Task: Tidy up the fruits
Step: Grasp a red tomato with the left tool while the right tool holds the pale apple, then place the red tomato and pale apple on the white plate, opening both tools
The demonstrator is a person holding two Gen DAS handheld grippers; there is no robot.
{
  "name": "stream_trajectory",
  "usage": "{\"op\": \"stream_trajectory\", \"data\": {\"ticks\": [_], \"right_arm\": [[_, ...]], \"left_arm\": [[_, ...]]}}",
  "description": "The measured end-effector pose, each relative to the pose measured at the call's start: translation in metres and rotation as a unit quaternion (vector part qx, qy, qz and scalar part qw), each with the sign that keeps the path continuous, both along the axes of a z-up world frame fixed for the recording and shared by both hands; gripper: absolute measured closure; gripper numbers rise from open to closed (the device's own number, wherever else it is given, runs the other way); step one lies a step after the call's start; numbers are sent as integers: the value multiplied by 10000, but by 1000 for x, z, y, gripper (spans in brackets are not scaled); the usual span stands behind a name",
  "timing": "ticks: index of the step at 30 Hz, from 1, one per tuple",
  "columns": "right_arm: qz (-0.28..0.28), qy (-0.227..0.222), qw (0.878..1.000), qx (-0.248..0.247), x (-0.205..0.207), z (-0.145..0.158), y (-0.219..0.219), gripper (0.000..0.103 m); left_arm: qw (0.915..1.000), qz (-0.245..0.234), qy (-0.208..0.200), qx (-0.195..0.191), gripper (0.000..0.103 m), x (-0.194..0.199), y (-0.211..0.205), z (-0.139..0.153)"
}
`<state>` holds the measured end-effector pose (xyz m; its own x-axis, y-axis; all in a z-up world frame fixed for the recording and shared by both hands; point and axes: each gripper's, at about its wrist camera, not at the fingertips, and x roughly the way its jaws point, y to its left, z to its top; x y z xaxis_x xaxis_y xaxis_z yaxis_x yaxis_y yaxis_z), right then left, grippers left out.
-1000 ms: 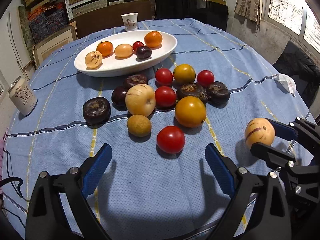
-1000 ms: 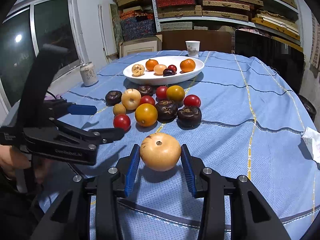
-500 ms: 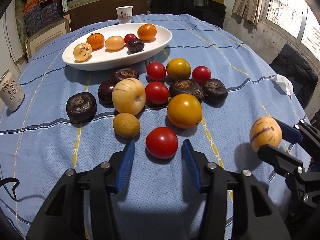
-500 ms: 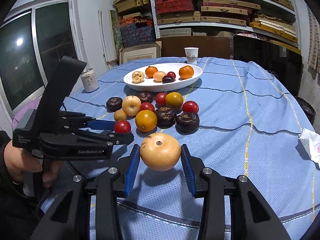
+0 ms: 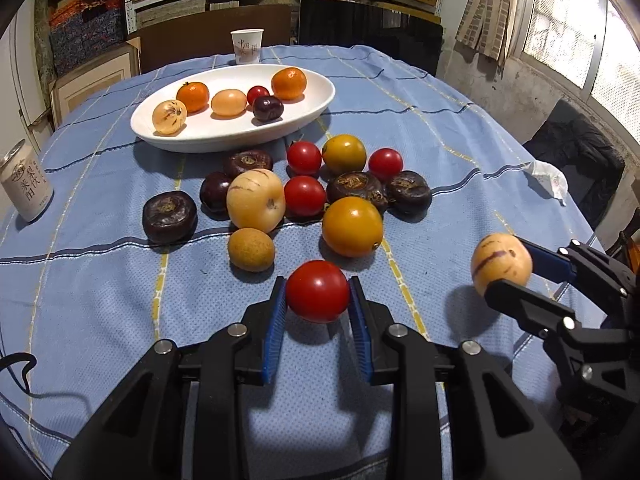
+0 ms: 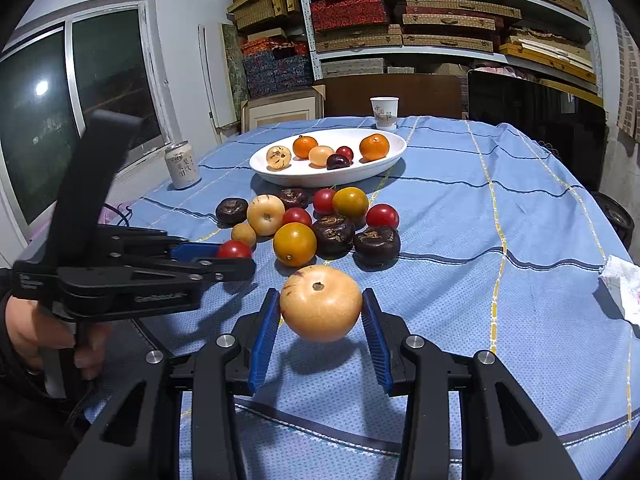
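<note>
Blue tablecloth [image 5: 420,128]: left fingers [image 5: 276,320] clamp red tomato [image 5: 317,291]; right fingers [image 6: 372,328] clamp yellow melon [image 6: 321,302].

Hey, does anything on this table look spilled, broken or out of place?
Only a crumpled white tissue lying on the blue tablecloth near its right edge, apart from the fruit. Nothing looks spilled or damaged.

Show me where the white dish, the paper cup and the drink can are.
white dish [image 5: 308,116], left wrist view, bare inner wall at right.
paper cup [image 5: 247,47], left wrist view, middle of its side.
drink can [image 6: 183,165], right wrist view, printed side.
</note>
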<state>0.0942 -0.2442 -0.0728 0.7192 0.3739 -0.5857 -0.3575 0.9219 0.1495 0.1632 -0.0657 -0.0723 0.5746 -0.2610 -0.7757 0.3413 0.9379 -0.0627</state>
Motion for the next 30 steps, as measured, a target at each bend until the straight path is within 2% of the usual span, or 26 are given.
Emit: {"op": "stream_trajectory", "data": {"ticks": [9,15,19,22,27,30], "right_arm": [[-51,37,10000,-48,2,0,2,61],[-60,260,9996,-127,11,1,6,61],[-6,68,9999,-109,19,30,6,61],[77,-239,9992,-310,35,67,12,61],[227,-472,9973,-519,86,110,24,61],[250,-439,9970,-593,131,118,35,61]], "left_arm": [[9996,216,-134,-112,73,-10,23,14],[9979,383,-423,-300,73,-15,46,39],[9967,380,-630,-348,73,-9,58,62],[9958,368,-749,-390,73,5,67,87],[9933,362,-1051,-322,73,50,67,128],[9948,333,-918,-302,73,88,59,132]]}}
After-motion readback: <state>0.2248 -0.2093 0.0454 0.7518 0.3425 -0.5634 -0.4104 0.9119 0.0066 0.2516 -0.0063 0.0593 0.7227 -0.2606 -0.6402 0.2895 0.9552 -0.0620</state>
